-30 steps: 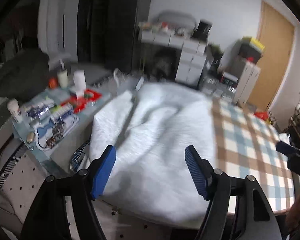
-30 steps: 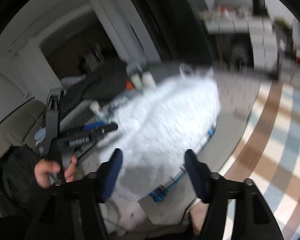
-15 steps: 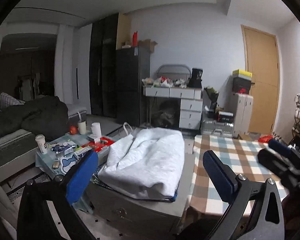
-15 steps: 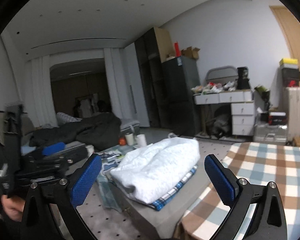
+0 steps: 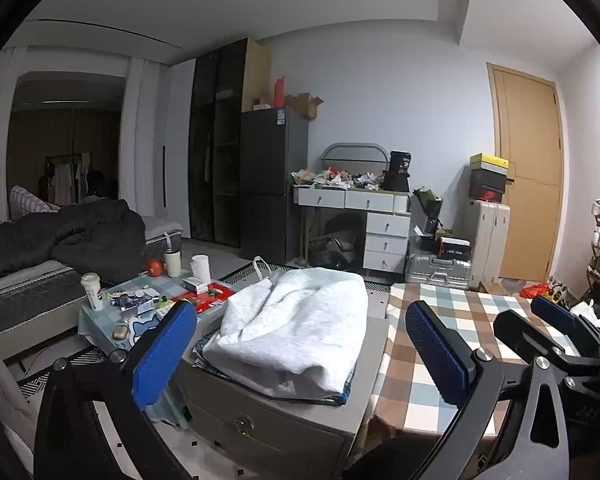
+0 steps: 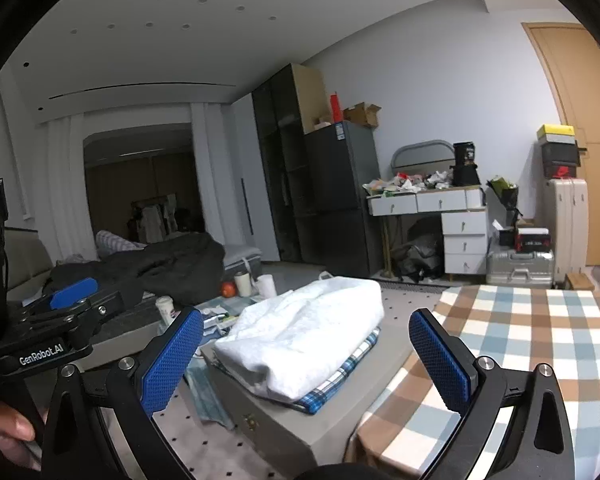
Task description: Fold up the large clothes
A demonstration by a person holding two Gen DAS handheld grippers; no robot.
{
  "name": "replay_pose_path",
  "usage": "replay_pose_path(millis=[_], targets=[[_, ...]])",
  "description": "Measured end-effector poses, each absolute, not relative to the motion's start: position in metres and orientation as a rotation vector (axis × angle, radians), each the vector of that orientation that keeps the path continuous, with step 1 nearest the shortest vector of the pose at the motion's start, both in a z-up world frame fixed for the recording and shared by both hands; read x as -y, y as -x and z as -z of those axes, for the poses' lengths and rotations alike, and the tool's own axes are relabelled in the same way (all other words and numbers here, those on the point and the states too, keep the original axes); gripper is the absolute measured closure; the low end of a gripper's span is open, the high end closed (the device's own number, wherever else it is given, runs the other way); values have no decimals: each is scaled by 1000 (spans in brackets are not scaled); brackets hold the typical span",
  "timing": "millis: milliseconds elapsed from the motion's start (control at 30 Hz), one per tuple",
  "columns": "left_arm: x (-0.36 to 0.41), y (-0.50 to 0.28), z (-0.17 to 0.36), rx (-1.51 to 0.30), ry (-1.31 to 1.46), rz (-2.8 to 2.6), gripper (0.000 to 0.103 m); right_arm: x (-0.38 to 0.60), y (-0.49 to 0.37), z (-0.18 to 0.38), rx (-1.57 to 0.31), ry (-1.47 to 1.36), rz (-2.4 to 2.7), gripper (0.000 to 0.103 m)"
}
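Observation:
A folded white garment (image 5: 300, 326) lies on a blue plaid cloth (image 6: 340, 376) on top of a grey cabinet (image 5: 280, 416). It also shows in the right wrist view (image 6: 308, 340). My left gripper (image 5: 300, 356) is open and empty, held back from the garment and above it. My right gripper (image 6: 308, 360) is open and empty, also held back. The right gripper shows at the right edge of the left wrist view (image 5: 556, 320), and the left gripper at the left of the right wrist view (image 6: 72, 308).
A checked tablecloth (image 5: 452, 320) covers a table to the right of the cabinet. A cluttered low table (image 5: 148, 300) with cups stands to the left. A dark bed (image 5: 60, 240), a black fridge (image 5: 272, 184), a white desk (image 5: 364, 216) and suitcases (image 5: 484, 236) stand behind.
Both grippers have pulled up and back from the white garment and opened wider. The garment stays folded on the cabinet.

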State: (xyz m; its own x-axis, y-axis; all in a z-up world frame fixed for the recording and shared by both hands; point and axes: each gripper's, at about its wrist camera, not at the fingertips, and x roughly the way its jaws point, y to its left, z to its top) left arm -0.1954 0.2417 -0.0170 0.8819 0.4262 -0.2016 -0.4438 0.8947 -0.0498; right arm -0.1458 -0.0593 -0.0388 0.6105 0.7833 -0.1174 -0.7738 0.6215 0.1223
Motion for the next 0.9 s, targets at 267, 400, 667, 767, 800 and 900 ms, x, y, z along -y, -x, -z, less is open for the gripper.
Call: replay_pose_path(millis=[267, 400, 667, 767, 800, 900], targets=[[-230, 196, 27, -206, 90, -458, 1, 65, 147, 40, -172, -78, -864, 0], [-229, 197, 29, -219, 79, -464, 1, 69, 151, 41, -136, -83, -846, 0], [-238, 196, 28, -232, 104, -463, 1, 66, 151, 40, -140, -83, -851, 0], [-239, 195, 28, -241, 99, -460, 1, 63, 151, 41, -145, -87, -856, 0], [-239, 194, 28, -245, 96, -457, 1, 62, 152, 40, -143, -85, -859, 0], [-238, 195, 28, -252, 93, -457, 1, 59, 154, 40, -138, -76, -860, 0]])
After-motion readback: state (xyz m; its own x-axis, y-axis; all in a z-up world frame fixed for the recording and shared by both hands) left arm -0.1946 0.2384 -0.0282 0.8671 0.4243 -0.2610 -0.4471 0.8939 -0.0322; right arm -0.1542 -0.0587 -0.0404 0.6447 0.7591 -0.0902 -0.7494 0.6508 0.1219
